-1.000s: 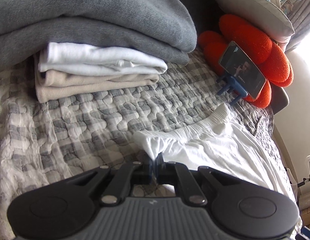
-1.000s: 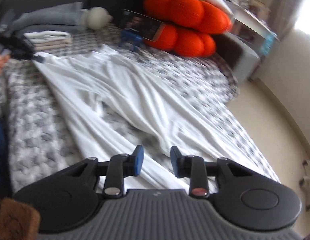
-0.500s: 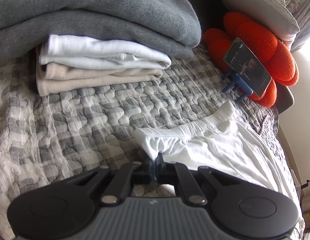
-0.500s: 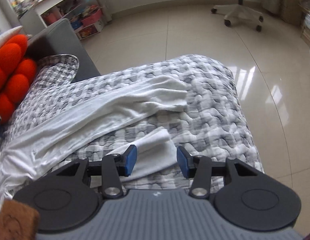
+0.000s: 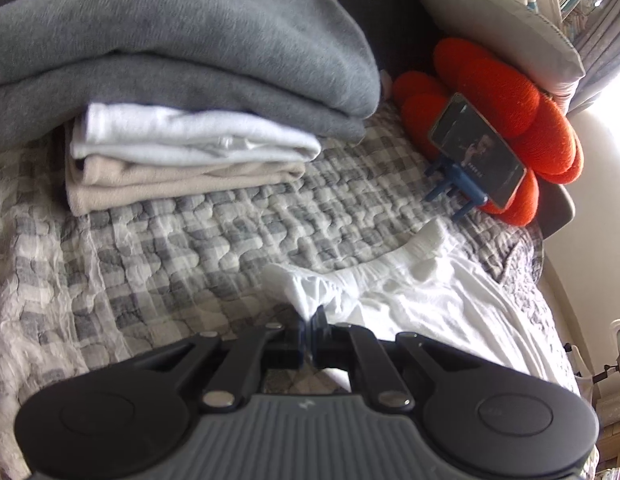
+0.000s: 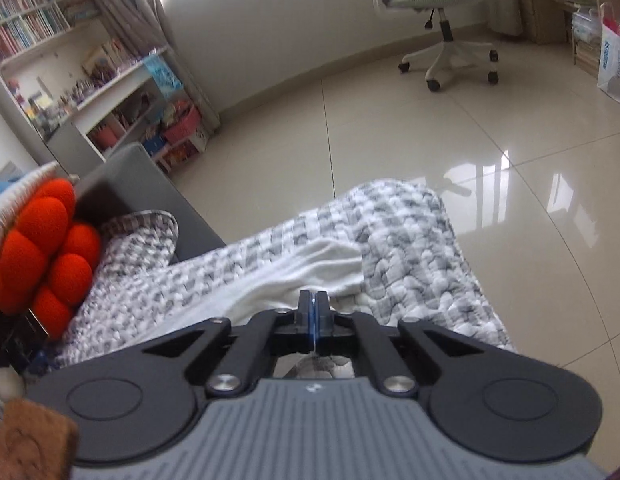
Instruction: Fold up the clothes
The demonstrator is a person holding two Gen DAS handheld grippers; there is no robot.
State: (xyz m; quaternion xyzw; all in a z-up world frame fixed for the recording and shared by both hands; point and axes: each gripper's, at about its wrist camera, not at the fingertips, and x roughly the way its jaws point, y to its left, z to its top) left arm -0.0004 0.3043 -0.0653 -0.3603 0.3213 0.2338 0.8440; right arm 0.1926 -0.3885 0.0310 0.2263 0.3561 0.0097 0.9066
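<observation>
Now both ends are taken. The left hand-held gripper (image 5: 310, 322) sits pressed together on the waistband corner of the white trousers (image 5: 422, 300), which lie spread over the checked quilt (image 5: 170, 248) on the bed, running off toward four o'clock in the left view. The right hand-held gripper (image 6: 314, 304) has just been closing and now looks pinched on the far end of the trousers (image 6: 310, 268), a leg cuff by the look of it, near the quilt's edge above the tiled floor (image 6: 430, 128); white cloth shows at its tips. Earlier work is stacked at ten o'clock in the left view: a grey sweater (image 5: 182, 52) behind, and a white top (image 5: 190, 136) on a beige one (image 5: 182, 180), all folded. A phone (image 5: 478, 156) leans on an orange cushion (image 5: 506, 96) at two o'clock. So, by my reckoning, three pieces are done, and this pair is still flat with no fold made; bringing cuff toward waistband seems the next call.
</observation>
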